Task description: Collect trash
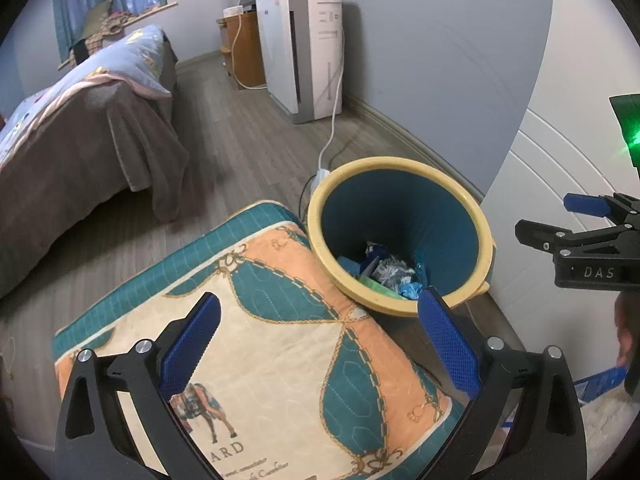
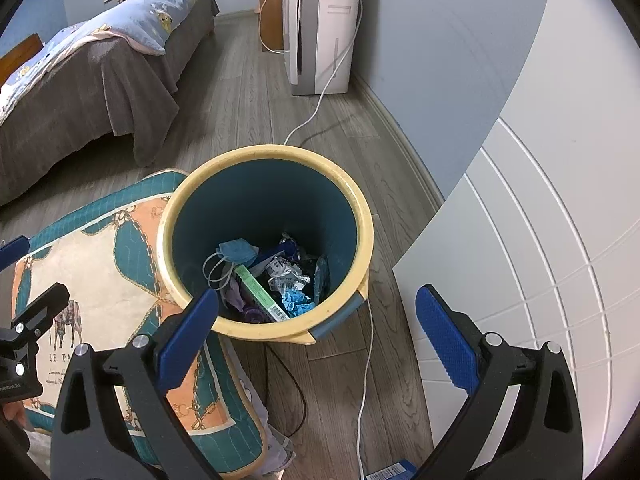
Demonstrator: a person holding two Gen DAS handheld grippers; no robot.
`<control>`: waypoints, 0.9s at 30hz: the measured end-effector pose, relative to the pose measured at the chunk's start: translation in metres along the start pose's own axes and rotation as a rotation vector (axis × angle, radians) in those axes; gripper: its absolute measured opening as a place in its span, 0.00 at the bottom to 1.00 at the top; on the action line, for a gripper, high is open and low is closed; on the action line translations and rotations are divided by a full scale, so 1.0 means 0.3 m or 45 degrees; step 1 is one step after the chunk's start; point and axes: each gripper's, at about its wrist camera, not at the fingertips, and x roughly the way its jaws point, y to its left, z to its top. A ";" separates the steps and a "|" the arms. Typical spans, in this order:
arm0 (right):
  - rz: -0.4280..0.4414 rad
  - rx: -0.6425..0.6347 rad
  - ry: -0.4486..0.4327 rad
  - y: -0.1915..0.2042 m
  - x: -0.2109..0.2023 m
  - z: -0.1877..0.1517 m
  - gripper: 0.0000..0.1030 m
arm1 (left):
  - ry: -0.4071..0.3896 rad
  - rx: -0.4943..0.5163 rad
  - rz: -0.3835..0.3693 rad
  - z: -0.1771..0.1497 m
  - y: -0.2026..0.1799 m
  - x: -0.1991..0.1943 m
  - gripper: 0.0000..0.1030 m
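Observation:
A round bin (image 1: 460, 196) (image 2: 360, 208), cream rim and teal inside, stands on the wood floor. Its bottom holds trash (image 2: 276, 276): a blue face mask (image 2: 236, 251), a green box (image 2: 260, 294), crumpled wrappers (image 1: 394, 274) and a blue glove (image 2: 294, 301). My left gripper (image 1: 320, 332) hovers open over a patterned cushion (image 1: 260, 344), just left of the bin, nothing between its fingers. My right gripper (image 2: 318, 324) hangs open over the bin's near rim, also holding nothing. In the left wrist view the right gripper (image 1: 576, 220) shows at the right edge.
The patterned cushion (image 2: 112, 264) leans against the bin's left side. A white cable (image 2: 366, 360) and a dark cord (image 2: 294, 392) run along the floor beside it. White cabinet doors (image 2: 540, 260) stand on the right, a bed (image 1: 80, 128) on the left, a white appliance (image 1: 312, 52) by the far wall.

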 end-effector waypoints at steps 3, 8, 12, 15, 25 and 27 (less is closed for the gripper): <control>-0.002 0.006 -0.001 -0.003 -0.002 0.000 0.94 | -0.001 -0.001 -0.001 0.000 -0.002 0.000 0.95; -0.008 0.004 0.000 -0.001 -0.001 -0.005 0.94 | 0.000 -0.001 0.001 0.000 -0.003 0.000 0.95; -0.012 0.009 -0.001 -0.002 -0.001 -0.007 0.94 | -0.003 0.006 0.004 0.000 -0.004 0.000 0.95; -0.010 0.007 -0.001 -0.003 0.000 -0.006 0.94 | -0.007 0.021 0.008 0.000 -0.009 -0.001 0.95; -0.019 0.014 0.003 0.001 0.003 -0.014 0.94 | -0.006 0.032 -0.027 -0.001 -0.003 -0.002 0.95; -0.020 0.013 0.005 0.003 0.003 -0.014 0.94 | -0.008 0.033 -0.023 0.000 -0.003 -0.003 0.95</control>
